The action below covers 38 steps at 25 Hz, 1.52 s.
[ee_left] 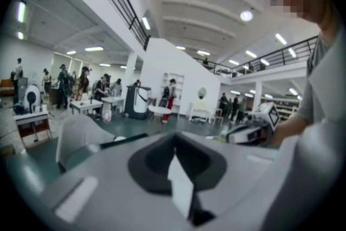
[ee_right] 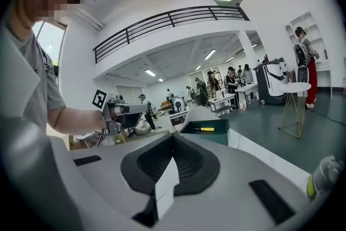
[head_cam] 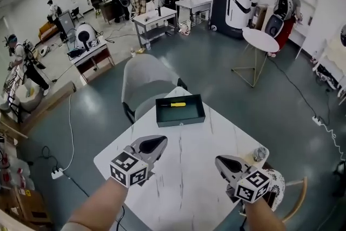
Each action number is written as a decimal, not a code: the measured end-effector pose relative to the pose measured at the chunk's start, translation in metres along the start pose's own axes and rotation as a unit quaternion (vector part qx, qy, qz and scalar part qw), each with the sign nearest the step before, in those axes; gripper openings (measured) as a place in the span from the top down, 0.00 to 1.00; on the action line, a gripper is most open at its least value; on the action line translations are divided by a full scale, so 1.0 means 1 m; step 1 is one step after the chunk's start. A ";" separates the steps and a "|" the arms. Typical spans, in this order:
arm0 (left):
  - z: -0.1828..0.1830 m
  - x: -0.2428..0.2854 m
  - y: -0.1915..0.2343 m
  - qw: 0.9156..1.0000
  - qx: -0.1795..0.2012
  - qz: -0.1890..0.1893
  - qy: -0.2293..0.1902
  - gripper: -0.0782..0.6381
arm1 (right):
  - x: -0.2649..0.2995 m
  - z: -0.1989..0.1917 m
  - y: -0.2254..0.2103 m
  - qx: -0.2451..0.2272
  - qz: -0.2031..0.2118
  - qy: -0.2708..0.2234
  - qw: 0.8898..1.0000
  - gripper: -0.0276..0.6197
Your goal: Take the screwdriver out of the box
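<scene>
Well, my left gripper [head_cam: 160, 142] hovers low over the white marbled bench [head_cam: 184, 181], jaws clenched on nothing, with bare top ahead. The yellow-handled screwdriver [head_cam: 174, 104] lies in the dark green open box [head_cam: 181, 120] by the far edge, unobstructed. My right gripper [head_cam: 220, 160], jaws clenched and empty too, waits near the right edge.

The screwdriver [head_cam: 174, 104] is lying in the box [head_cam: 181, 122] at the table's [head_cam: 189, 181] twelve o'clock, the chair [head_cam: 143, 79] standing behind. The left gripper [head_cam: 160, 142] is hovering at seven o'clock, the right gripper [head_cam: 220, 162] at five.
</scene>
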State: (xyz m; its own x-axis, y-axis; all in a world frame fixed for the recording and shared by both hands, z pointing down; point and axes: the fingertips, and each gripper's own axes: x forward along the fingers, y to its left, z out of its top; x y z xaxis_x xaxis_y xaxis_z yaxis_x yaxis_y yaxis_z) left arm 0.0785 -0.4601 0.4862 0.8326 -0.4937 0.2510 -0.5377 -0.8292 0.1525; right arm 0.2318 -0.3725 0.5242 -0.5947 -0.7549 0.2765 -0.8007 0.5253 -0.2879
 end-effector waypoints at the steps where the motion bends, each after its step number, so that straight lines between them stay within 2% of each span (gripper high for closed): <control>1: 0.000 0.007 0.008 1.000 -0.002 -0.002 -0.003 0.88 | 0.010 0.001 -0.005 -0.001 -0.004 0.000 1.000 0.96; 5: -0.003 0.032 0.043 1.000 0.002 -0.005 -0.002 0.88 | 0.053 0.007 -0.029 -0.005 -0.017 -0.002 1.000 0.96; 9: -0.009 0.057 0.077 1.000 0.024 -0.002 0.016 0.88 | 0.093 0.012 -0.049 -0.014 -0.017 -0.002 1.000 0.96; 12: -0.017 0.084 0.099 0.996 0.068 -0.003 0.052 0.85 | 0.116 0.013 -0.065 -0.017 -0.015 -0.004 1.000 0.96; 15: -0.032 0.118 0.119 0.984 0.139 -0.003 0.110 0.78 | 0.131 0.009 -0.080 -0.011 -0.013 -0.008 1.000 0.96; 17: -0.041 0.143 0.130 0.970 0.195 -0.003 0.145 0.77 | 0.138 0.003 -0.086 -0.004 -0.010 -0.009 1.000 0.96; 19: -0.050 0.169 0.140 0.948 0.258 -0.004 0.184 0.75 | 0.142 -0.002 -0.089 0.004 -0.005 -0.010 1.000 0.96; 22: -0.066 0.202 0.153 0.901 0.358 -0.012 0.246 0.72 | 0.144 -0.010 -0.090 0.015 0.001 -0.012 1.000 0.96; 24: -0.080 0.220 0.161 0.868 0.408 -0.019 0.283 0.71 | 0.144 -0.014 -0.092 0.022 0.002 -0.013 1.000 0.96; 25: -0.088 0.227 0.164 0.853 0.426 -0.024 0.299 0.71 | 0.144 -0.016 -0.093 0.024 0.001 -0.013 1.000 0.96; 27: -0.105 0.238 0.166 0.831 0.450 -0.031 0.326 0.71 | 0.143 -0.022 -0.097 0.030 0.000 -0.014 0.999 0.96; 30: -0.126 0.247 0.166 0.807 0.471 -0.032 0.355 0.70 | 0.138 -0.030 -0.099 0.038 0.000 -0.019 0.999 0.96; 34: -0.139 0.256 0.168 0.791 0.483 -0.019 0.376 0.70 | 0.131 -0.038 -0.103 0.042 0.003 -0.020 0.999 0.96; 38: -0.146 0.261 0.172 0.767 0.510 0.001 0.389 0.70 | 0.126 -0.044 -0.107 0.047 0.001 -0.019 0.999 0.96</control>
State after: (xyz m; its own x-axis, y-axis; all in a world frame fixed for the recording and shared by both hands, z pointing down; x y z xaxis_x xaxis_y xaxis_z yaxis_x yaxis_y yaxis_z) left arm 0.1835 -0.6934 0.7180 0.2880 -0.5181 0.8054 0.1757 -0.7981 -0.5763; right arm 0.2392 -0.5065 0.6304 -0.5916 -0.7689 0.2423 -0.7883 0.4888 -0.3736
